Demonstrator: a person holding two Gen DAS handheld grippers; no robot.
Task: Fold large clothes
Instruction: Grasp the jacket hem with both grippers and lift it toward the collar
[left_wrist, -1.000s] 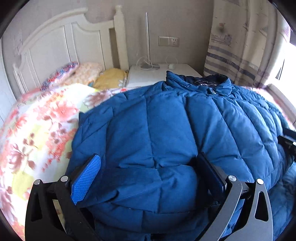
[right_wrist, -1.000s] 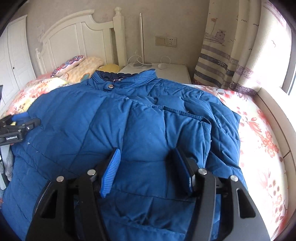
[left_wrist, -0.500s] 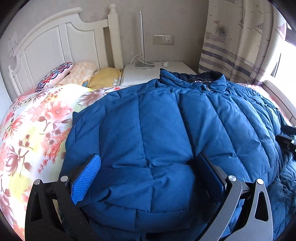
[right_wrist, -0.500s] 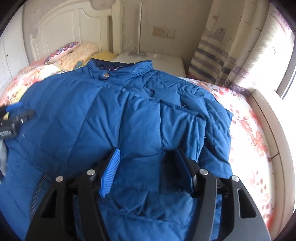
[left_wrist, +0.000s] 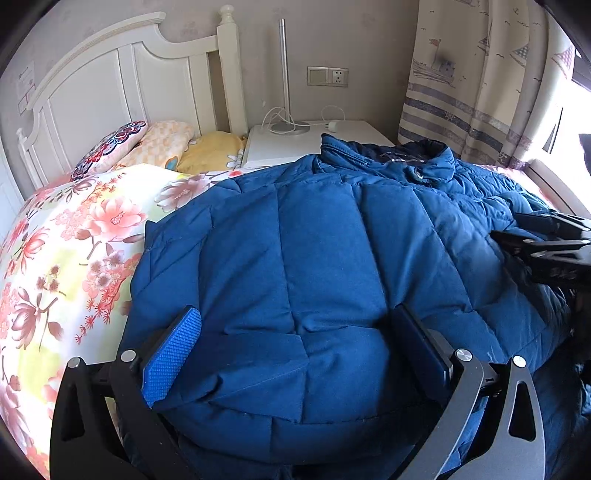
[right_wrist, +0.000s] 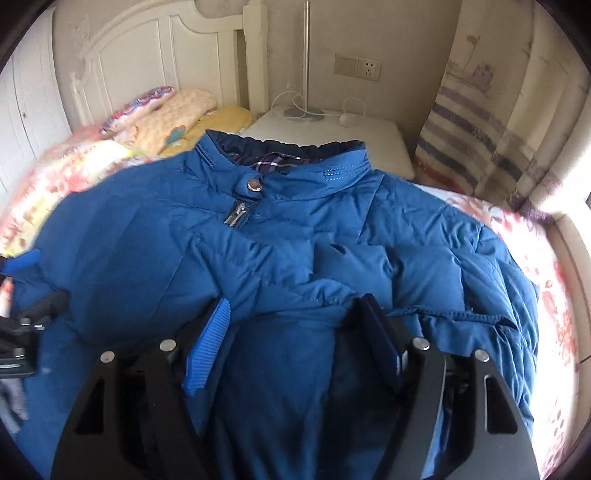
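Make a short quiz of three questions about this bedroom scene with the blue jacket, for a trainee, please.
1. True or false: the jacket lies on a bed with a flowered cover.
2. What stands on the white nightstand behind the jacket? A) a thin lamp B) a stack of books C) a cup
3. Fill in: at the jacket's collar, the round snap button is ____.

Key:
1. True.
2. A, the lamp, with white cables around its base.
3. Fastened. The zipper below it is closed too.

Note for the trainee: the left gripper has a puffed fold of the jacket between its pads; the right gripper has just been opening over the cloth.
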